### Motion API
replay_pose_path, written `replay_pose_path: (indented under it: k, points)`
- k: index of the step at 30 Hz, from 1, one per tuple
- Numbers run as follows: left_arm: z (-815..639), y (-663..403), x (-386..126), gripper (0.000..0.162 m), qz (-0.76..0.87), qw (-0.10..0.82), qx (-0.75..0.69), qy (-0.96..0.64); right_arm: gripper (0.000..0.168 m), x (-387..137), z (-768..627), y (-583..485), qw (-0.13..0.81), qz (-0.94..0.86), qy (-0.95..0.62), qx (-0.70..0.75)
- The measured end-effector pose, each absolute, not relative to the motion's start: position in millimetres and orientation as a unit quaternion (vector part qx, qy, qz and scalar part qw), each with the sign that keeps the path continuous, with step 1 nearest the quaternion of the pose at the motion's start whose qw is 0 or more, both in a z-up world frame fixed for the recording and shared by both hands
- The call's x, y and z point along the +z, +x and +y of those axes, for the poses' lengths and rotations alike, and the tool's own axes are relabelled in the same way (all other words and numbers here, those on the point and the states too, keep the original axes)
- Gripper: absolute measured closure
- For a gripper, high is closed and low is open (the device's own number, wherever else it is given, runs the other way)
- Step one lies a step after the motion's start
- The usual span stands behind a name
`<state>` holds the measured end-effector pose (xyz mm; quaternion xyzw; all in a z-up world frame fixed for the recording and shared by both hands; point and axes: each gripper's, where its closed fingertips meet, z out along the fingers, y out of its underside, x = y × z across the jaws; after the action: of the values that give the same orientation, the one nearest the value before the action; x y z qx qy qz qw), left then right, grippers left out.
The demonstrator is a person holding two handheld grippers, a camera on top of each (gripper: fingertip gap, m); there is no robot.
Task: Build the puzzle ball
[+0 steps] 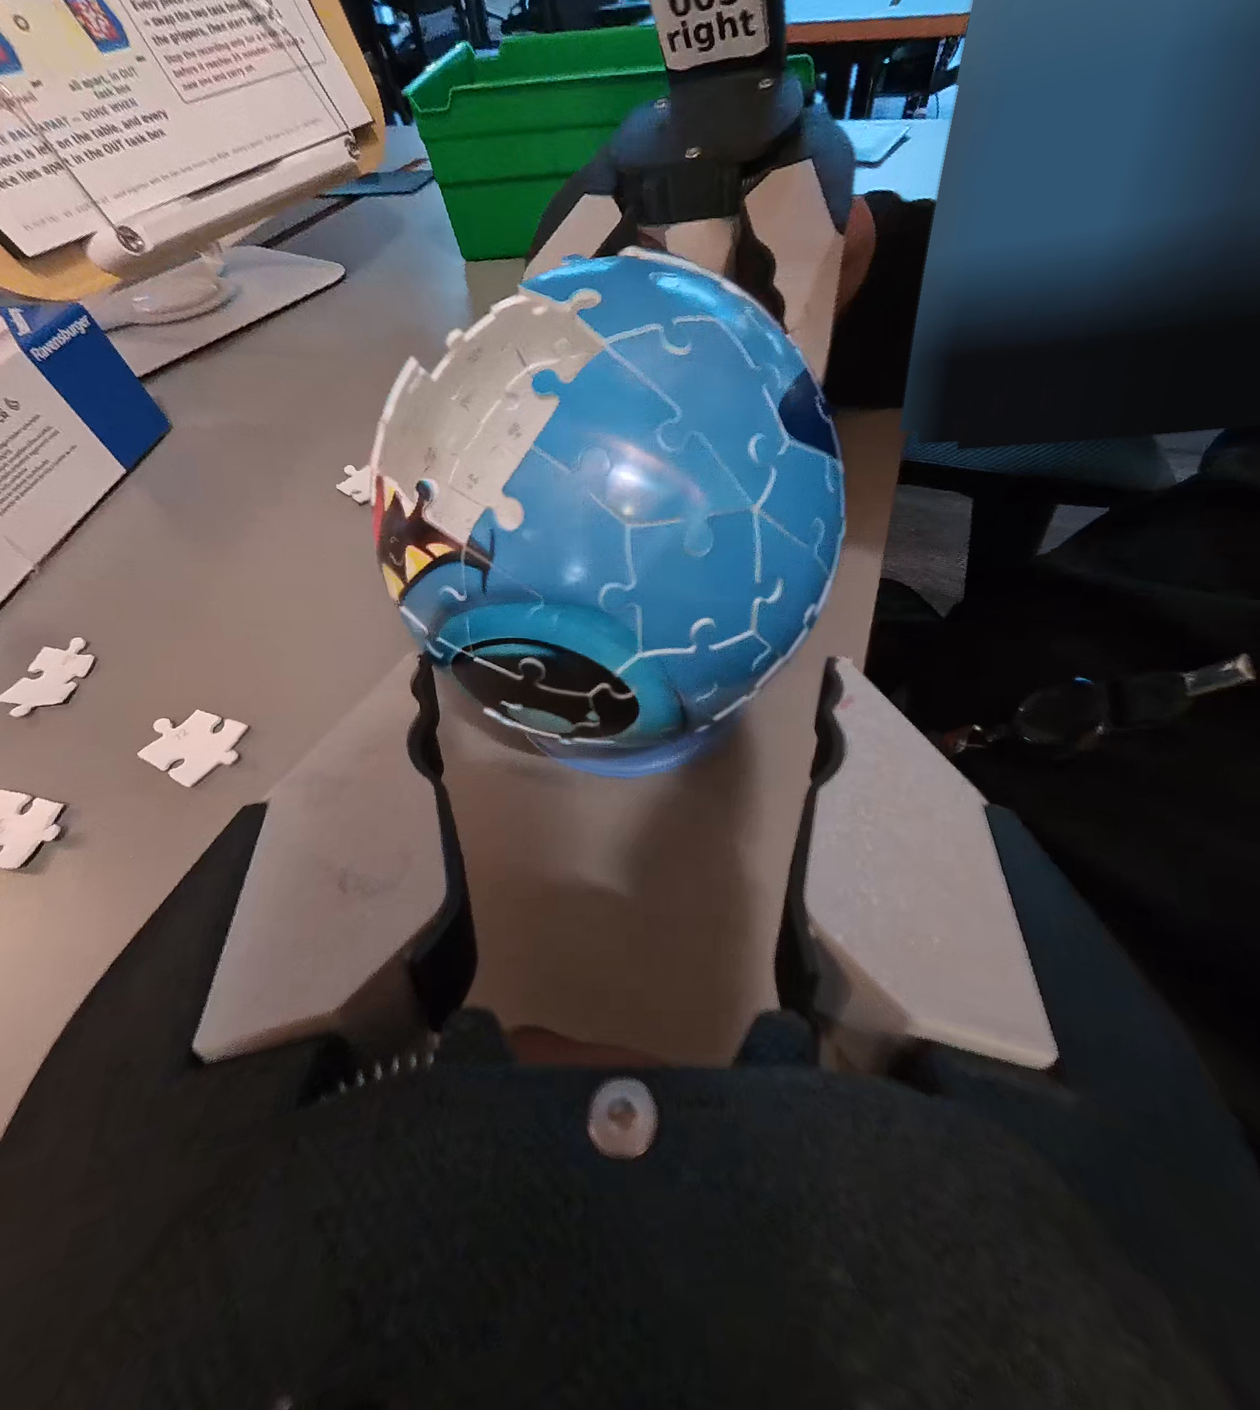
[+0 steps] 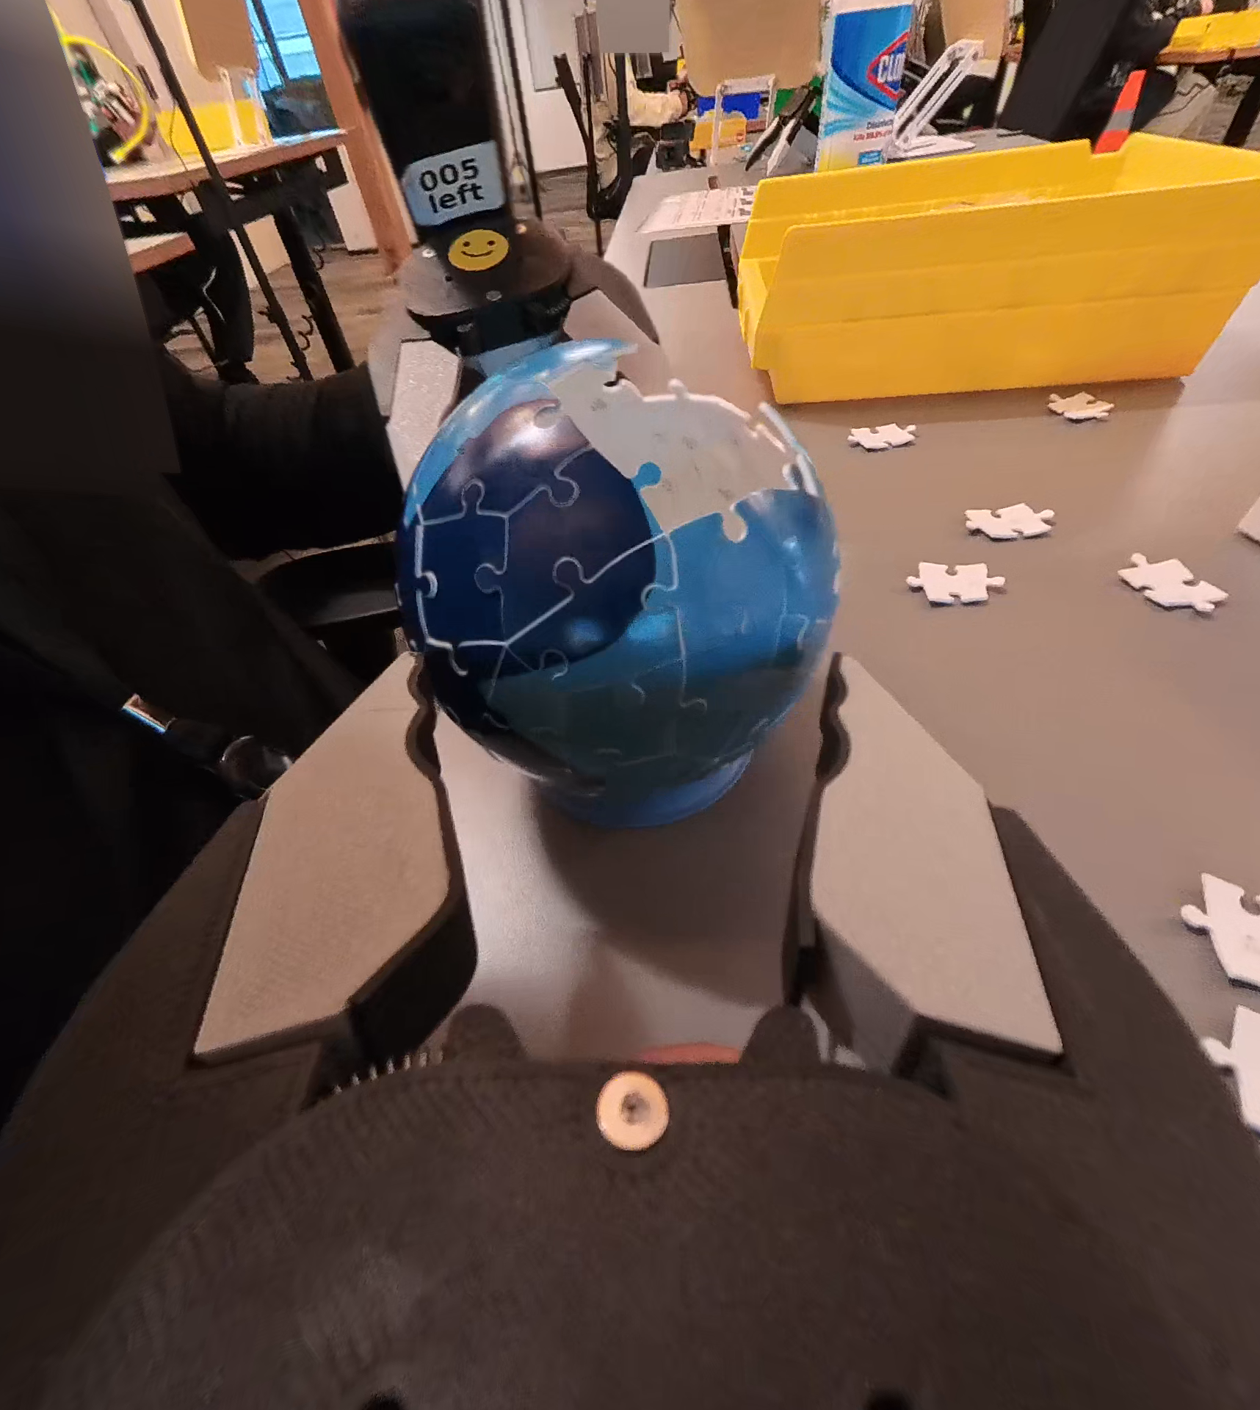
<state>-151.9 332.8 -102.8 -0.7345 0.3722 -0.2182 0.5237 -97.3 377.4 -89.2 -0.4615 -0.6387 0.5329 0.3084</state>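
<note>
The left gripper (image 1: 627, 687) is holding its fingers (image 1: 425, 717) wide apart, with nothing in them. The puzzle ball (image 1: 612, 519) is sitting right in front of them, just past the tips, and I cannot tell if the tips are touching it. The right gripper (image 2: 627, 687) is doing the same from the other side: its fingers (image 2: 833, 709) are spread wide and are gripping nothing. So the ball is sitting between the two grippers, and both look about as near to it as each other.

The ball is resting on its blue stand (image 2: 650, 801) on the grey tabletop (image 2: 1069, 725). It is round, so it has no long side. A hole is gaping near the top of the ball, showing the white insides of the pieces (image 1: 490, 412). From the left gripper the hole is lying up and to the left; from the right gripper it is lying up and to the right.

Past the ball, loose white pieces (image 2: 955, 584) are lying on the tabletop on the hole's side. Farther out there are a yellow bin (image 2: 993, 290), a green bin (image 1: 535, 152) and the puzzle box (image 1: 39, 458).

I think the next job is picking up a loose piece, because the hole is not filled yet.
</note>
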Motion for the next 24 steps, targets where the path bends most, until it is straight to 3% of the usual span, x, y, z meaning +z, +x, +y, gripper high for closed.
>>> replay_pose_path:
  k: [5, 9, 13, 16, 24]
  points:
    - [332, -162, -101, 0.071, 0.38, 0.535, -0.2, -0.728, 0.072, -89, 377, -94, 0.323, -0.646, -0.457, 0.519]
    - [348, -171, -111, 0.058, 0.408, 0.52, -0.156, -0.734, 0.07, -90, 377, -93, 0.363, -0.661, -0.45, 0.479]
    - [353, -159, -114, 0.055, 0.446, 0.508, -0.172, -0.717, 0.07, -87, 372, -94, 0.4, -0.677, -0.434, 0.439]
    - [349, -151, -116, 0.063, 0.457, 0.497, -0.186, -0.713, 0.07, -90, 370, -98, 0.399, -0.688, -0.431, 0.426]
    - [333, -156, -109, 0.065, 0.424, 0.512, -0.166, -0.729, 0.072, -101, 374, -97, 0.352, -0.684, -0.442, 0.462]
